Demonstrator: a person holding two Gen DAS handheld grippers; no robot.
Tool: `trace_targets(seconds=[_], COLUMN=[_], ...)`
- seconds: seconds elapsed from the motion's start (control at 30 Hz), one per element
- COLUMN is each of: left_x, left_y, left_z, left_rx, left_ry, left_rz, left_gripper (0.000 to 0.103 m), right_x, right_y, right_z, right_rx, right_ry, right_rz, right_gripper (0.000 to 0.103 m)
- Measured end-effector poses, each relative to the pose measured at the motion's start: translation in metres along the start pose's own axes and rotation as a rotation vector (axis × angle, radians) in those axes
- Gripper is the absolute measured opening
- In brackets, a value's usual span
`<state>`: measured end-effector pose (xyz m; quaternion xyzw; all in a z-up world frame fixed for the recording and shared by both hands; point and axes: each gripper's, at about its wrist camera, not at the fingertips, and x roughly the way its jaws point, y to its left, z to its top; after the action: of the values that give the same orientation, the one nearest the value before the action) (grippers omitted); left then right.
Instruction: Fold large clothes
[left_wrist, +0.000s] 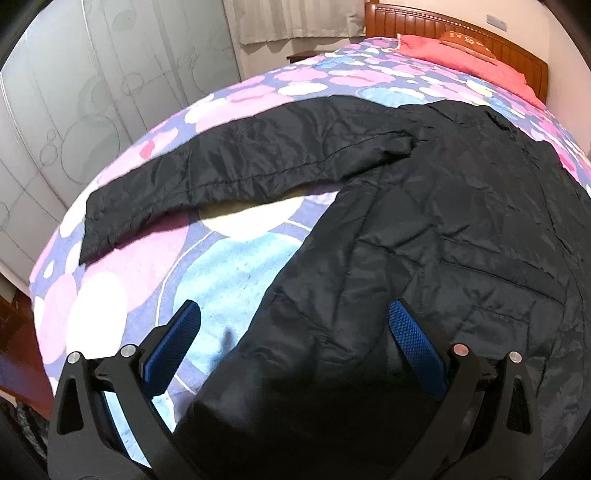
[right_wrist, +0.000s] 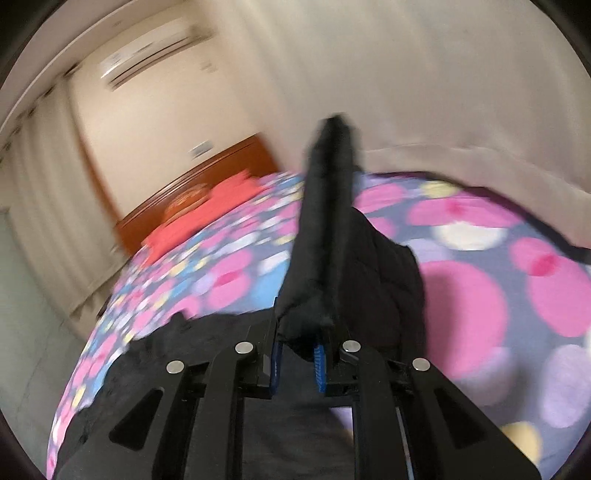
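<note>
Our right gripper (right_wrist: 298, 345) clamps the black jacket (left_wrist: 424, 221)'s sleeve (right_wrist: 325, 221) to fold it inward, while our left gripper (left_wrist: 293, 314) waits, jaws apart, over the near hem.

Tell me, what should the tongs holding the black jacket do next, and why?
Probably carry that pinched part across and lay it on the jacket's body. The right tongs are shut on a raised strip of the black jacket, held above the spotted bedspread. The left tongs hang open over the hem, and the other sleeve lies spread out.
</note>
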<state>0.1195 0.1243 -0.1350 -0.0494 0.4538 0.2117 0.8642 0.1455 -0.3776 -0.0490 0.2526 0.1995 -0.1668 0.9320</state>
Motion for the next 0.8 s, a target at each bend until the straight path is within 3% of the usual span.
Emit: trace_targets(seconds=[0.13, 0.3, 0.47, 0.73, 0.8], left_x=[0.007, 0.016, 0.022, 0.025, 0.025], left_y=[0.003, 0.006, 0.012, 0.011, 0.011], left_z=[-0.004, -0.008, -0.01, -0.011, -0.012], left_rx=[-0.014, -0.035, -0.073, -0.073, -0.071], left_ry=[0.012, 0.024, 0.046, 0.047, 0.046], left_rz=[-0.031, -0.071, -0.121, -0.113, -0.107], left_gripper=[0.101, 0.101, 0.101, 0.101, 0.101], right_x=[0.03, 0.065, 0.093, 0.117, 0.13], right_y=[0.077, 0.144, 0.188, 0.243, 0.251], right_z=[-0.02, -0.057, -0.091, -0.144, -0.161], right_rx=[-0.111, -0.219, -0.31, -0.445, -0.494], right_ry=[0.071, 0.16, 0.242, 0.38, 0.456], right_rz=[0.091, 0.169, 0.229, 0.276, 0.267], right_gripper=[0.015, 0.014, 0.014, 0.015, 0.018])
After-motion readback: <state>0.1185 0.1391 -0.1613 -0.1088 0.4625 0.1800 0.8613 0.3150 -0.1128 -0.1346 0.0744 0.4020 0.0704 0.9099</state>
